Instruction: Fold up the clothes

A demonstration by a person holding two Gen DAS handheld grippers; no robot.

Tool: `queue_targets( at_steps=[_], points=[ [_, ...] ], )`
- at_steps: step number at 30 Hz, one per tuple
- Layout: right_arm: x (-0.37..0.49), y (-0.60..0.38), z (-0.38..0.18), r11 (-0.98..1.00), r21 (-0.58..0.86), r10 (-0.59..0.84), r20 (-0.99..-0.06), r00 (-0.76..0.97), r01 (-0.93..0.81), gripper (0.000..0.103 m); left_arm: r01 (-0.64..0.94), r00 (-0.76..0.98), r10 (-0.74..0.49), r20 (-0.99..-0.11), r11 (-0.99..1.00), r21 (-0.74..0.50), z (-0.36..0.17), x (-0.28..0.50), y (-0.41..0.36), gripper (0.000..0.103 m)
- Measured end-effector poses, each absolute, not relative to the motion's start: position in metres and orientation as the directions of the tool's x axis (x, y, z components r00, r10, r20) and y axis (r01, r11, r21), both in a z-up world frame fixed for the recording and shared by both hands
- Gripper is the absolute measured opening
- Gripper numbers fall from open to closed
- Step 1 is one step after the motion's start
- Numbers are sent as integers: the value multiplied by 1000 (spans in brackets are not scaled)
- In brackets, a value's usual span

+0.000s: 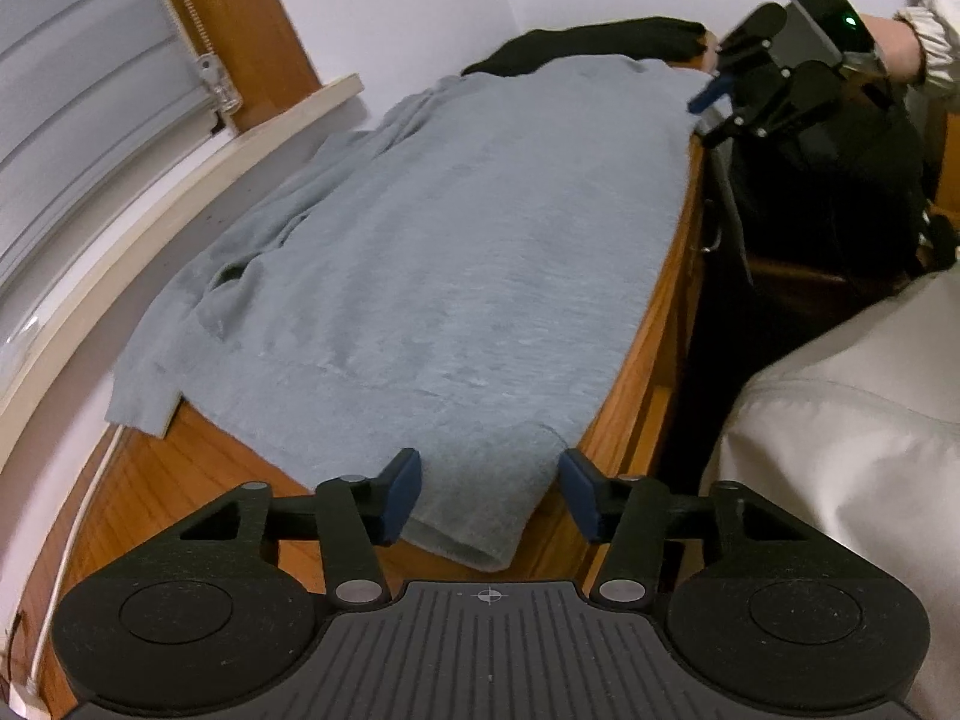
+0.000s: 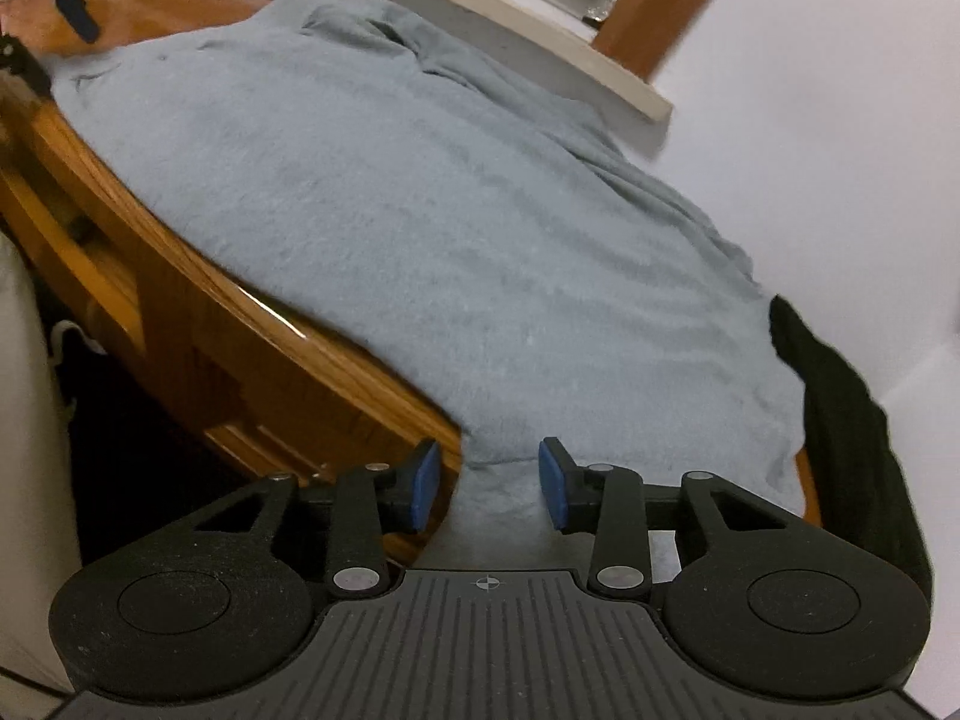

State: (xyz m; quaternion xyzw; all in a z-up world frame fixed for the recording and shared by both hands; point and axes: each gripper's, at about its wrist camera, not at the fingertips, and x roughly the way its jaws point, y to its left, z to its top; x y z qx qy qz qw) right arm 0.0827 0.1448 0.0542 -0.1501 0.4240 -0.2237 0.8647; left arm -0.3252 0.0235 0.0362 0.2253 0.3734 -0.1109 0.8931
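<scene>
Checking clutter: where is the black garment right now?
The black garment lies at the wooden table's end by the white wall, partly under the grey sweater, right of the right tongs.

Left tool angled downward, pads apart, right tool likewise, pads apart

A home room: a wooden tabletop with drawers stands against a white wall under a window blind.
</scene>
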Motion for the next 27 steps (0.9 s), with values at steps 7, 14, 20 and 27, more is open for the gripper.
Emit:
queue_targets(
  at_steps=[7, 14, 20, 27],
  points=[
    [79, 144, 54, 842, -487, -528, -652, 544, 234, 25, 393, 686, -44, -727, 863, 318, 33, -321, 27, 57],
    [81, 152, 54, 808, -558, -557, -618, 554, 190, 9, 418, 651, -103, -752, 876, 242, 35, -317, 36, 43],
    [81, 160, 57, 740, -654, -607, -547, 577, 158, 7, 447, 621, -166, -766, 878, 172, 37, -315, 41, 18],
    [83, 153, 66, 716, -676, -628, -516, 582, 174, 7, 426, 672, -151, -725, 880, 211, 49, -316, 41, 5]
  ],
)
